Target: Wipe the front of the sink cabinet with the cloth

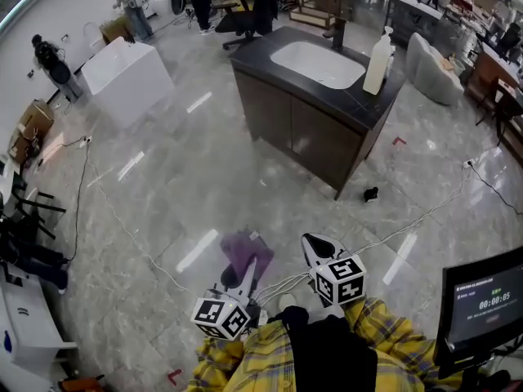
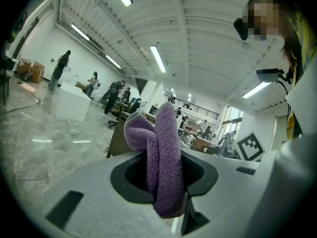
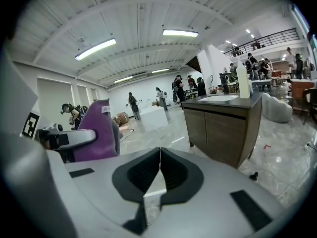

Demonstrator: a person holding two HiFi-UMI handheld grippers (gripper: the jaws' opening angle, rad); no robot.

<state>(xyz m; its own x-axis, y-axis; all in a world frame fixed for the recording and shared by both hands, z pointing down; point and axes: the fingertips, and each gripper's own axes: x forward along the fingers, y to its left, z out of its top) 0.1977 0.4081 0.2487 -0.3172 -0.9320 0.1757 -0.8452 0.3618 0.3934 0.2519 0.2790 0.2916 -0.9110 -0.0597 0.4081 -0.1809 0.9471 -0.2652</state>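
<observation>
Now | left claw pinching bunched, fuzzy purple cloth | right claw fully closed

Open floor lies before the sink cabinet, crossed by a cable beside a small black object.

Purple cloth bunched in left gripper; dark-brown sink cabinet upright, well apart.

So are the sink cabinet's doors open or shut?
Shut. The sink cabinet shows both door panels flush across its front, with no gap or swung edge.
</observation>
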